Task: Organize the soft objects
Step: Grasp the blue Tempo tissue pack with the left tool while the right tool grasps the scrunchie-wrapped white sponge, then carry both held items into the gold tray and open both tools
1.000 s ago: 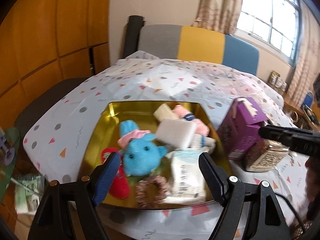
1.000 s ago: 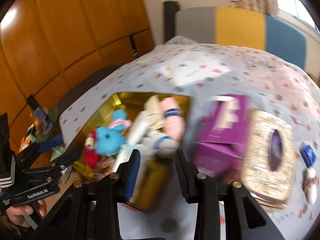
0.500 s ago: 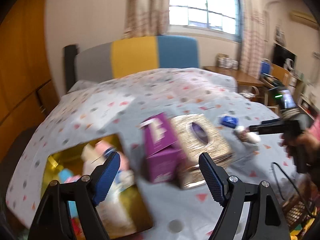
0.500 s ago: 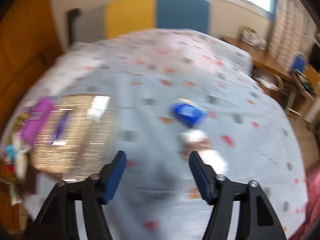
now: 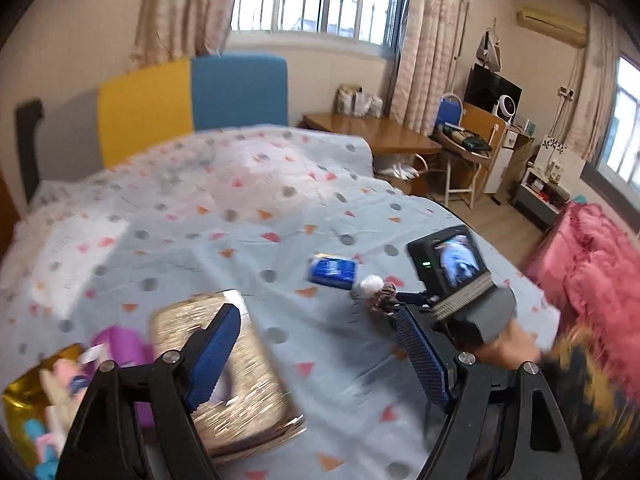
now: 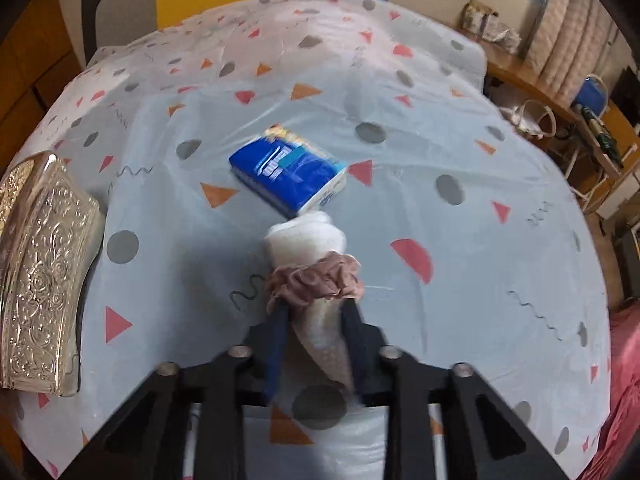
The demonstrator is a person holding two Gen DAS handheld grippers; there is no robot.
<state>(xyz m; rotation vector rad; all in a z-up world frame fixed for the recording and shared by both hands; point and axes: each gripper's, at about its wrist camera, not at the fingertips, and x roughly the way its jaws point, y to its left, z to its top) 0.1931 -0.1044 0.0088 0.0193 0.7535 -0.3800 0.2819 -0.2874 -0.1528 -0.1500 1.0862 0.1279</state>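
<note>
My right gripper [image 6: 316, 312] is shut on a rolled white cloth [image 6: 306, 240] bound by a dusty-pink scrunchie [image 6: 316, 280], low over the patterned tablecloth. The roll also shows in the left wrist view [image 5: 370, 284] at the right gripper's tips. A blue tissue pack [image 6: 286, 174] lies just beyond the roll, also seen in the left wrist view [image 5: 333, 270]. My left gripper [image 5: 320, 360] is open and empty above the table. The gold tray [image 5: 20, 400] with soft toys sits at the far lower left of the left wrist view.
An embossed gold tissue box [image 6: 40, 276] stands left of the roll, seen too in the left wrist view [image 5: 236, 380], with a purple box [image 5: 124, 352] beside it. A pink blanket [image 5: 592, 272] and a desk with a chair [image 5: 456, 148] lie to the right.
Both grippers swung right, away from the gold tray. My right gripper went from open over the table to shut on the cloth roll. The left gripper stayed open.
</note>
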